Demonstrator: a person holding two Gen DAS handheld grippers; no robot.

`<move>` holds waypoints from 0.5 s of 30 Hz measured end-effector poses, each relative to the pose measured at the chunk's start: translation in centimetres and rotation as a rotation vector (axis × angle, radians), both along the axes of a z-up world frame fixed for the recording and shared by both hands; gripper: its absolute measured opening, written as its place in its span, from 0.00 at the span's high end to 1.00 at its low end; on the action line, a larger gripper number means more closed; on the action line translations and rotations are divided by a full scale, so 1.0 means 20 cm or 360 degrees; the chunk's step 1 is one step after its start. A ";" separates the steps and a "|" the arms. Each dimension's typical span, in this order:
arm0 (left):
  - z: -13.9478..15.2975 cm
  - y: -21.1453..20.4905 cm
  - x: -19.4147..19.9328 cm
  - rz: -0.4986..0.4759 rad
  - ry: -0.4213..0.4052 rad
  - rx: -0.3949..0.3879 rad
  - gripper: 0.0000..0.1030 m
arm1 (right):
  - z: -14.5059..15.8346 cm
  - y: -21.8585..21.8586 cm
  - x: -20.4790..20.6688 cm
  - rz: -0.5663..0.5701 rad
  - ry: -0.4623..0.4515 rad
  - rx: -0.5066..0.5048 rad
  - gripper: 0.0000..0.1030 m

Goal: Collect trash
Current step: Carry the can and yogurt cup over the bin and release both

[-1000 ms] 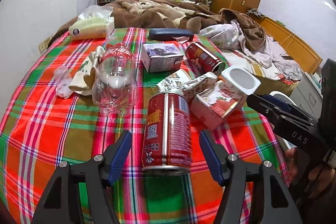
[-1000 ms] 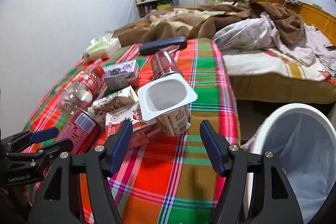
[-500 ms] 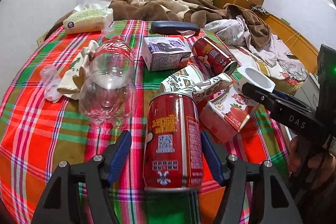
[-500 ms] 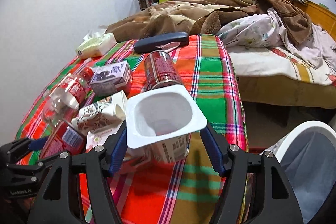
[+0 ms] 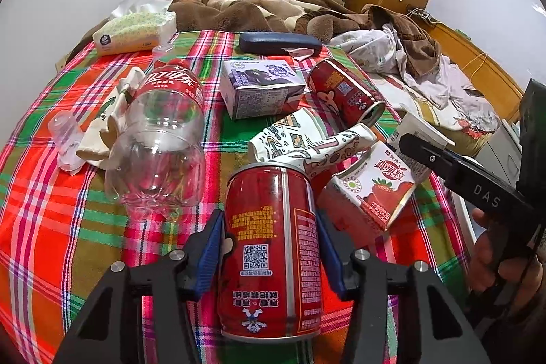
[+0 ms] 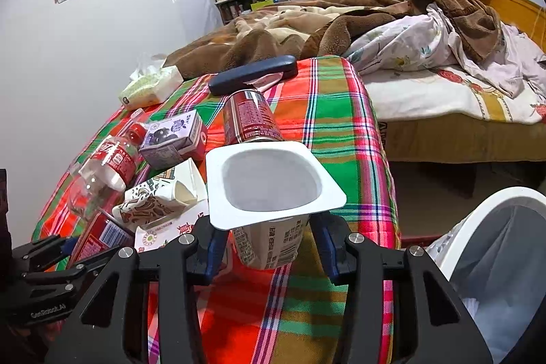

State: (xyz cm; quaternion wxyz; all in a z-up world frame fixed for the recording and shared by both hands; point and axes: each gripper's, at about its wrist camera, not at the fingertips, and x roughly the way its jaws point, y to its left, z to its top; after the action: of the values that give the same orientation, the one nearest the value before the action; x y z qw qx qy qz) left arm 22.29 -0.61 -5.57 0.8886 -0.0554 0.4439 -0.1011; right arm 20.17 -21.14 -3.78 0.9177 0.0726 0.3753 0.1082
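Left wrist view. Clamped on a red can (image 5: 273, 248) by the left gripper (image 5: 269, 217), jaws just drawn in narrower, blue pads (image 5: 210, 248) pressed to both flanks. Lying on its side on the plaid cloth (image 5: 51, 227), well on the near side of the dark blue case (image 5: 279, 43). Long axis straight along the fingers, far end aimed roughly at the case, rimmed end nearest the camera, print upside down. Between can and case, nearer the can: a crumpled patterned paper cup (image 5: 307, 139), touching the can's far end. Closer to the case: a purple carton (image 5: 259, 87) and a second red can (image 5: 344, 91), also on its side, open end turned away from the case. Left of the line from can to case: a clear bottle (image 5: 160, 132) on its side, red cap end toward the case. Right of that line: a strawberry carton (image 5: 372, 193), tilted.

Right wrist view. Held by the right gripper (image 6: 269, 227): a white yoghurt cup (image 6: 266, 183), jaws just narrowed onto it, pads (image 6: 322, 244) against its sides below the wide rim, though partly hidden by that rim. Upright, long axis near vertical, open mouth up and tipped slightly toward the camera. On the near side of the case, with the second can between, almost touching the cup's far rim. Whether resting on the cloth or just off it: cannot tell. Far right of the case and lower, off the cloth: a white bin (image 6: 471, 214) with a grey liner.
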 end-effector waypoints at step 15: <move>0.08 0.00 -0.11 0.0008 -0.0062 -0.0013 0.49 | 0.07 -0.03 -0.12 -0.0031 -0.0085 0.0018 0.55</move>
State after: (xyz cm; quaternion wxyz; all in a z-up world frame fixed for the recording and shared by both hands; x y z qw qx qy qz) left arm 20.01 -0.65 -3.88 0.8972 -0.0581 0.4258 -0.1017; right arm 17.77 -21.73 -2.33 0.9280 0.0786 0.3493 0.1033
